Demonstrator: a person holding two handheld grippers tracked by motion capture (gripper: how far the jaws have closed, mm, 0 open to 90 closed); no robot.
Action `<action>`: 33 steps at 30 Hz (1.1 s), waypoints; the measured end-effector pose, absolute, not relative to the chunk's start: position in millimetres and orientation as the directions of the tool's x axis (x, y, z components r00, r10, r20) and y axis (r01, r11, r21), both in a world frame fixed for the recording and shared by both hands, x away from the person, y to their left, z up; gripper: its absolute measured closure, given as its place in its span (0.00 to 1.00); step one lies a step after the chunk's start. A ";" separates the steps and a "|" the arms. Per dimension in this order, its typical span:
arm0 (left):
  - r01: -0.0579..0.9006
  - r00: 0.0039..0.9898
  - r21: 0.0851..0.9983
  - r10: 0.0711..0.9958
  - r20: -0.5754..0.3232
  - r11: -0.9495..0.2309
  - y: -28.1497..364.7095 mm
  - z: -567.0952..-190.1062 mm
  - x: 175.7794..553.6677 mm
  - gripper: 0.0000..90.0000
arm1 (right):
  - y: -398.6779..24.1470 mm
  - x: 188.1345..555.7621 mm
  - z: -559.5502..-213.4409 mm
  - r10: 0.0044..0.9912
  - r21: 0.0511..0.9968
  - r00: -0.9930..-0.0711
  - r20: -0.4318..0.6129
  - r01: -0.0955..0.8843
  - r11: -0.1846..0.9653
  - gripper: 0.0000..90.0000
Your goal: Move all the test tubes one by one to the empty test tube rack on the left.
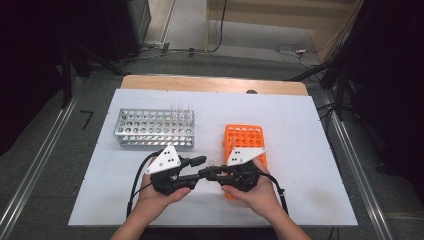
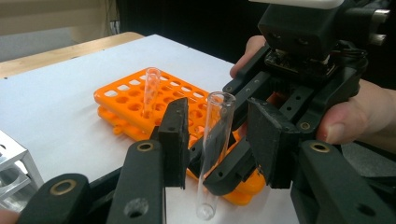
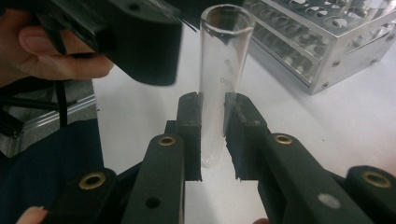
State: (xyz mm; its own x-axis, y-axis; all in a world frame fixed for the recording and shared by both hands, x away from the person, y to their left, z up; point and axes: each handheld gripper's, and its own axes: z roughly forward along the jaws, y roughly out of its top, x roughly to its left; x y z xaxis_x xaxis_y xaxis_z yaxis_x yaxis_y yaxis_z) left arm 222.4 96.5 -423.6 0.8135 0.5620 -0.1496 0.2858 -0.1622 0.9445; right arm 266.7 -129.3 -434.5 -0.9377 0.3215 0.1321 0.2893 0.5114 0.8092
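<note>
- Two forearms come in from the bottom of the high view, hands close together, grippers pointing at each other.
- Left gripper (image 1: 200, 165): jaws partly apart, pads standing clear on either side of a tube (image 2: 212, 149).
- Right gripper (image 3: 213, 135): jaws clamped on the tube's lower part, holding it upright.
- Fingers (image 2: 348, 126) of the right hand wrap its gripper body.

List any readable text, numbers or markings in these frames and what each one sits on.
"00": faint printed digits on the glass test tube held in the right gripper, seen in the right gripper view; likely the end of a longer number, the rest unreadable.
A small faint mark above those digits on the tube: too blurred to read.
Orange rack, metal rack, left gripper: no legible text.
</note>
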 end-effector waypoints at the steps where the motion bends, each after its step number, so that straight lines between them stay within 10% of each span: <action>1: 0.286 0.812 0.944 0.566 -0.147 -0.166 95.4 -424.1 222.5 0.66 | -128.3 265.9 -434.4 0.321 0.808 -0.938 0.134 0.291 0.512 0.82; 25: 0.282 0.809 0.941 0.574 -0.127 -0.189 90.2 -426.4 222.5 0.85 | -121.8 262.1 -434.7 0.296 0.806 -0.943 0.154 0.293 0.515 0.80; 33: 0.286 0.792 0.943 0.596 -0.132 -0.172 97.8 -424.5 224.0 0.85 | -127.5 262.4 -434.5 0.291 0.819 -0.945 0.152 0.285 0.498 0.49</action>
